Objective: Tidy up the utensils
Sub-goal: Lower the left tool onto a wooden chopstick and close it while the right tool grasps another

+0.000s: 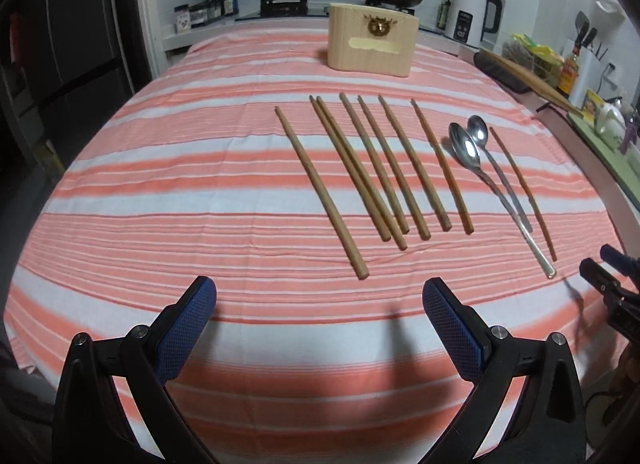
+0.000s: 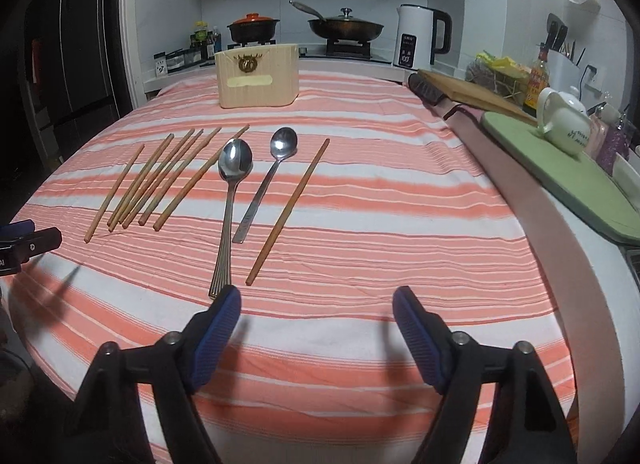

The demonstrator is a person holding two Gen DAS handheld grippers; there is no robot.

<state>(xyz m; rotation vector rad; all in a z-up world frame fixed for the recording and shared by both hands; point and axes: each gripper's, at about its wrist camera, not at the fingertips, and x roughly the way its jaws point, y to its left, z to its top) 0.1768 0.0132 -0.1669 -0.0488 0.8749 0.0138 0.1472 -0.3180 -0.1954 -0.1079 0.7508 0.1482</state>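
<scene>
Left gripper [image 1: 319, 300] spread wide, nothing between the blue pads [image 1: 187, 330], held low above the near edge of the striped cloth [image 1: 160, 199]. Right gripper [image 2: 317, 304] likewise wide open and empty, hovering over the cloth's near part, left pad [image 2: 216, 334] just beside the long spoon's handle end; contact not discernible. Each gripper's tip visible at the edge of the other's view.

Wooden holder [image 1: 372, 39] upright at the far end of the cloth, well apart from the utensils; inside not visible, so contents unknown.

Chopsticks [image 1: 360, 171] laid flat in a loose fan on the cloth, seven in all, two of them touching side by side. Long spoon [image 2: 234, 199] and short spoon [image 2: 272, 175] face up just right of that group, bowls toward the holder. One lone chopstick [image 2: 290, 209] lying to the right of the spoons.

Pot [image 2: 253, 27], pan [image 2: 346, 27] and kettle [image 2: 420, 41] on the counter behind; teapot [image 2: 564, 123] on a green mat [image 2: 560, 167] at right.
</scene>
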